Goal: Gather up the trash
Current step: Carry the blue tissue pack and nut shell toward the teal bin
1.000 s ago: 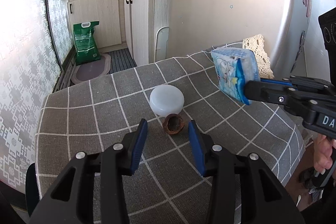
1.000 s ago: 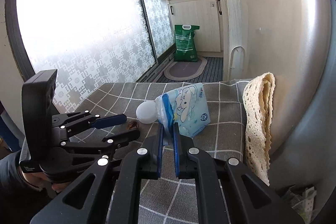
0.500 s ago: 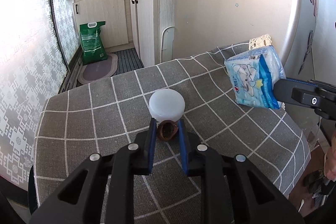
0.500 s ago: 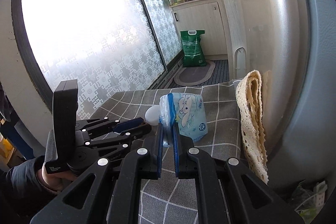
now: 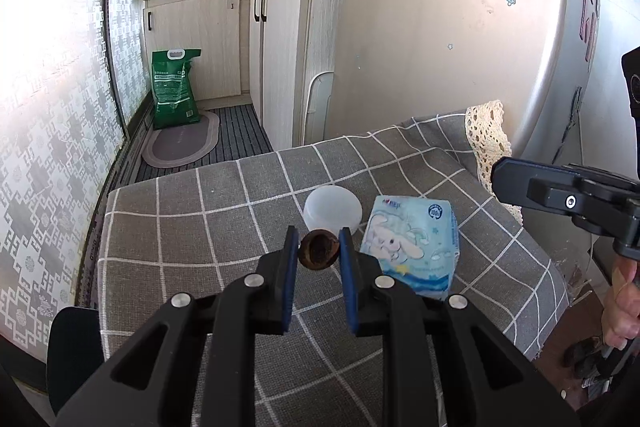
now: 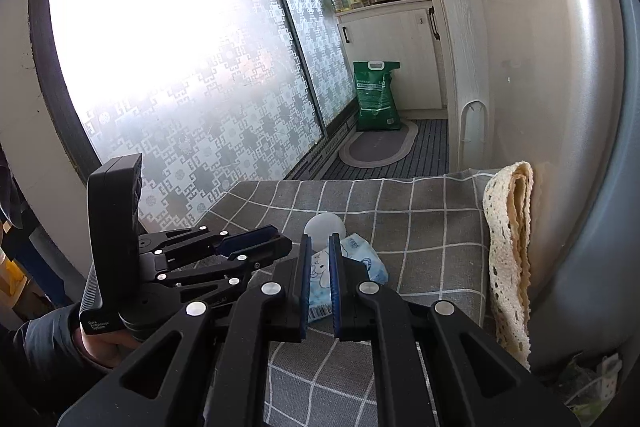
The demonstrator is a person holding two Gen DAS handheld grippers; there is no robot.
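A brown nutshell (image 5: 319, 255) sits between the blue pads of my left gripper (image 5: 319, 247), which is shut on it just in front of a white round lid (image 5: 333, 207) on the grey checked tablecloth (image 5: 200, 227). A blue-and-white tissue pack (image 5: 412, 247) lies flat on the cloth right of the shell. My right gripper (image 5: 496, 179) hangs above and to the right of the pack, clear of it. In the right wrist view my right gripper (image 6: 320, 251) is shut, and the tissue pack (image 6: 366, 259) shows below and beyond it. My left gripper (image 6: 280, 241) is at the left there.
A lace cloth (image 5: 486, 135) hangs at the table's far right against the silver fridge (image 5: 460, 67). Beyond the table are white cabinets (image 5: 280, 59), a green bag (image 5: 174, 87) and an oval mat (image 5: 180, 143) on the floor. A frosted sliding door (image 6: 180, 67) runs along the left.
My left jaws closed on the nutshell. The tissue pack, held up in my right gripper before, now lies on the table beside the lid, and the right gripper has drawn back from it.
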